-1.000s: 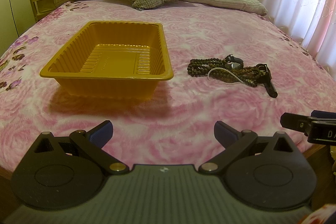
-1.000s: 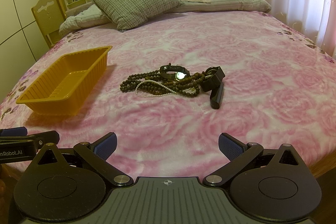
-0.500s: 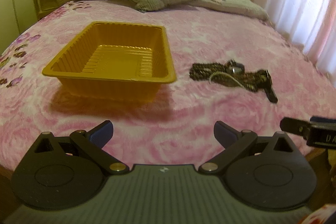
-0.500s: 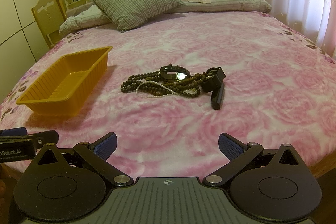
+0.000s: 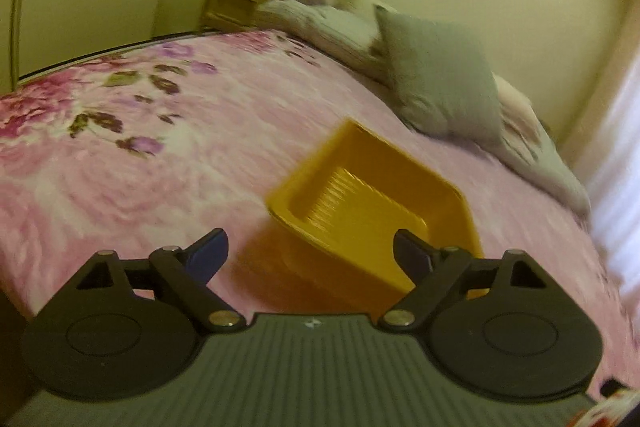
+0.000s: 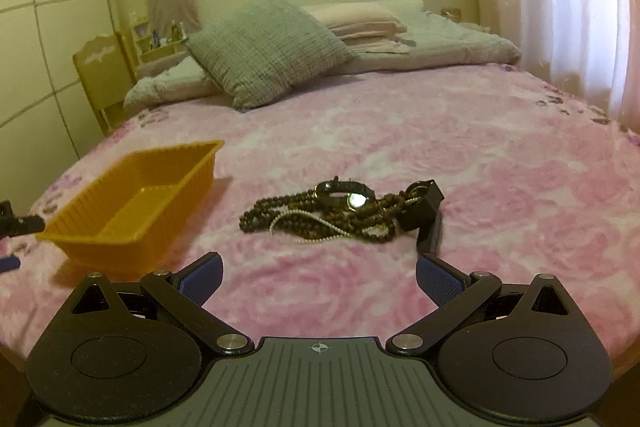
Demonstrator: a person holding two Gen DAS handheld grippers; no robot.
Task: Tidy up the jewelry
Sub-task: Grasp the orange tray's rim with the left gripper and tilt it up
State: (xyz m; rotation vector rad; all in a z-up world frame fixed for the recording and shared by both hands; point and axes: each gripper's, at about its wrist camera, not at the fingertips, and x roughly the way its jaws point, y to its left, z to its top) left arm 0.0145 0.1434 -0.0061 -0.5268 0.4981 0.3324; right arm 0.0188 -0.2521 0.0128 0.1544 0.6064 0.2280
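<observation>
Jewelry (image 6: 340,213) lies ahead of right tongs (image 6: 318,277) — spread, nothing between them.

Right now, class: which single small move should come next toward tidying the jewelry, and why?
Probably ease the right tool forward to the bead necklaces: it is open and empty, the pile lies just ahead, and the orange tray beside it holds nothing.

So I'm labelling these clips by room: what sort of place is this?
Almost certainly a bedroom. The work surface is a bed with a pink floral bedspread, a checked cushion and folded bedding sit at its head, and a sheer curtain hangs beside it.
</observation>
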